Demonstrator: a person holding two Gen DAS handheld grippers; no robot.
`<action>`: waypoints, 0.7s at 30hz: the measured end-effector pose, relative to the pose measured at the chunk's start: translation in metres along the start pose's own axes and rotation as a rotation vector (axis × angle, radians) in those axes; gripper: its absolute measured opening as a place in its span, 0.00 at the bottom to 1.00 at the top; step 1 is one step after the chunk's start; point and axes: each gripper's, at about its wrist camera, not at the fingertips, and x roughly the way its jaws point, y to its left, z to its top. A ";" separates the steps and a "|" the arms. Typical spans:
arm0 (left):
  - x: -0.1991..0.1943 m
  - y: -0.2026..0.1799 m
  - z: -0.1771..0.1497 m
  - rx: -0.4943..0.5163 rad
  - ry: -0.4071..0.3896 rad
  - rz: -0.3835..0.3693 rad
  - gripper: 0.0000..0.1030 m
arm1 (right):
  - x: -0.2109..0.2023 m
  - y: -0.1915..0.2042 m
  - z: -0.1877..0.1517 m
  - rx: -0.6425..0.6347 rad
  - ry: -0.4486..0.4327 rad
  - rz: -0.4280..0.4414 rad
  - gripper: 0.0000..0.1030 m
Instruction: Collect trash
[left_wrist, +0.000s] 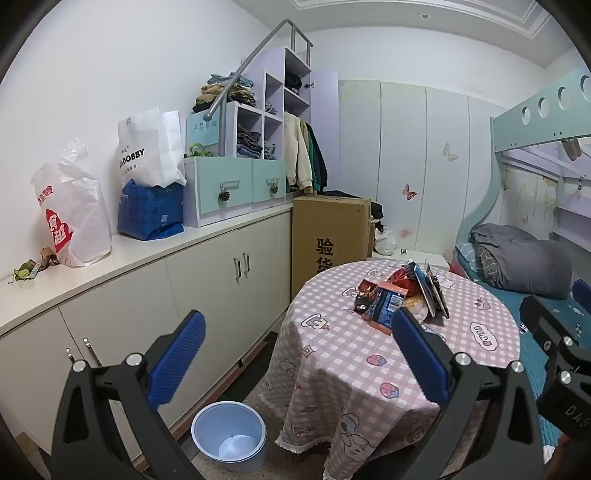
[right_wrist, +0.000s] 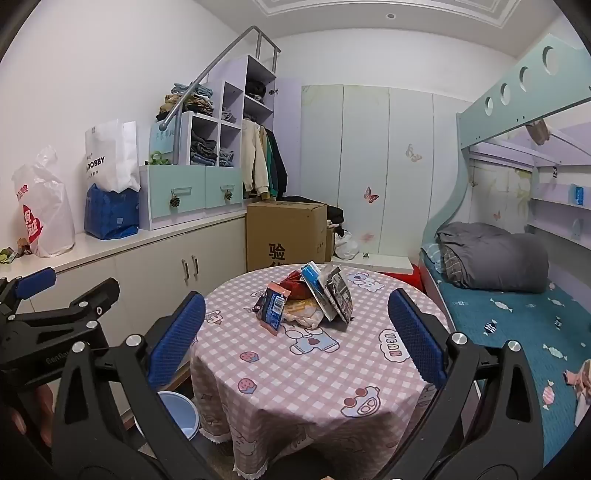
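A pile of snack wrappers (left_wrist: 397, 297) lies on a round table with a pink checked cloth (left_wrist: 351, 354); the pile shows in the right wrist view (right_wrist: 306, 299) too, on the same table (right_wrist: 314, 369). A light blue bin (left_wrist: 229, 432) stands on the floor left of the table, partly hidden in the right wrist view (right_wrist: 183, 415). My left gripper (left_wrist: 299, 354) is open and empty, held back from the table's near left side. My right gripper (right_wrist: 297, 336) is open and empty, in front of the table and short of the pile.
A long white cabinet (left_wrist: 129, 295) runs along the left wall, with bags (left_wrist: 151, 177) and small scraps (left_wrist: 33, 266) on top. A cardboard box (left_wrist: 328, 236) stands behind the table. A bunk bed with a grey duvet (right_wrist: 491, 258) is on the right.
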 end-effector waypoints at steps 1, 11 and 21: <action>0.000 0.000 0.000 0.002 -0.007 0.002 0.96 | 0.000 0.000 0.000 -0.006 0.005 0.001 0.94; 0.002 -0.001 0.000 0.002 -0.006 0.001 0.96 | 0.000 0.000 0.000 -0.006 0.000 -0.001 0.94; 0.000 0.000 0.000 0.001 -0.011 -0.001 0.96 | 0.001 0.000 -0.001 -0.006 0.003 -0.002 0.94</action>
